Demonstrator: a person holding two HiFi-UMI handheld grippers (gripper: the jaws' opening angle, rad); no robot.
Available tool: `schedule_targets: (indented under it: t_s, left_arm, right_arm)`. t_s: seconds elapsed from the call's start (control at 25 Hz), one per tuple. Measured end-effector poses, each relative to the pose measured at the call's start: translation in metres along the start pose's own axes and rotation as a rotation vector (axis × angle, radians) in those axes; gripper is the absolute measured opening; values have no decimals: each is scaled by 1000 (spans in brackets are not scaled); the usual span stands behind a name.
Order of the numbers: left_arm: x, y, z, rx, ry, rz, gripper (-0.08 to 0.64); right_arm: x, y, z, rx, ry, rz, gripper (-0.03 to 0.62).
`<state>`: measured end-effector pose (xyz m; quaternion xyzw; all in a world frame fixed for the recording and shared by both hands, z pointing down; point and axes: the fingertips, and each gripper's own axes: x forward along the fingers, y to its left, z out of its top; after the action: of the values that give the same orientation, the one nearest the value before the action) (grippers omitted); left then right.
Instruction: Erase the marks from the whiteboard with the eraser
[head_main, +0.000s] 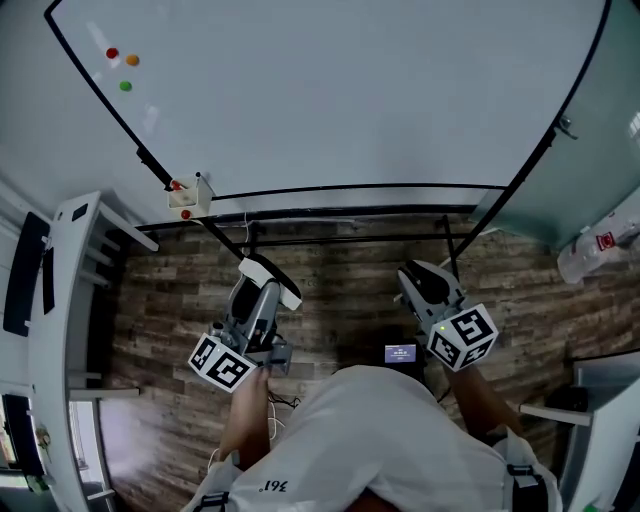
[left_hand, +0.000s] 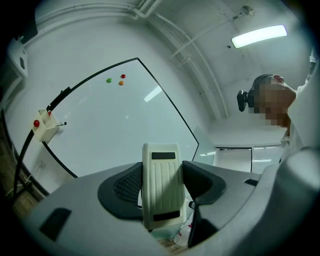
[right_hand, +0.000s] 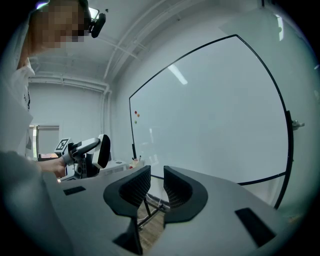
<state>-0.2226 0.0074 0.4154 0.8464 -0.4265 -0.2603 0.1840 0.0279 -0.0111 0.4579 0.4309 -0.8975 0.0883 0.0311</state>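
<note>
A person stands facing a large white, black-framed whiteboard (head_main: 340, 90), a pair of tongs in each hand. The left tongs (head_main: 268, 272) are clamped on a cream ribbed plastic eraser with black end strips (left_hand: 161, 165). It stands upright between the dark pads, its long axis running along the jaws and out past their tips. The right tongs (right_hand: 157, 182) hold nothing: their jaws stand a narrow gap apart, with only the wood-plank floor (head_main: 340, 290) showing through.

The board lies ahead of and above both tongs, and its lower frame bar runs just beyond their tips in the head view. Neither pair touches the board, and the eraser is clear of the surface. A red (head_main: 112, 53), an orange (head_main: 132, 60) and a green round magnet (head_main: 125, 86) sit high and far to the left of the left tongs. A small cream holder box (head_main: 190, 195) hangs at the board's lower left corner, near the left tongs.

No view shows pen marks on the board. Any wiping would probably fall to the left tongs, reaching forward and up so the eraser's face meets the board.
</note>
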Motion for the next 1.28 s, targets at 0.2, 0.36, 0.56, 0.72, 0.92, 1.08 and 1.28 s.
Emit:
schedule_targets:
  t_s: [0.2, 0.36, 0.56, 0.72, 0.92, 1.08, 1.28]
  left_arm:
    - [-9, -2, -8, -14, 13, -5, 255]
    - [-12, -1, -14, -23, 30, -12, 255]
    - [-14, 3, -21, -39, 57, -18, 255]
    - [-14, 2, -24, -44, 73, -26, 255]
    - [-14, -4, -31, -53, 85, -30, 255]
    - [-12, -6, -35, -60, 96, -29, 255]
    - [-5, -12, -36, -47, 100, -49, 255]
  right_arm:
    - [-4, 4, -2, 1, 1, -3, 86]
    - [-4, 8, -4, 3, 2, -7, 69]
    - [-5, 8, -6, 6, 6, -26, 54]
    - [-6, 10, -6, 2, 10, -32, 41]
    - [-12, 10, -8, -8, 17, -37, 32]
    - [-15, 8, -6, -25, 26, -43, 25]
    - [-14, 6, 2, -55, 12, -39, 25]
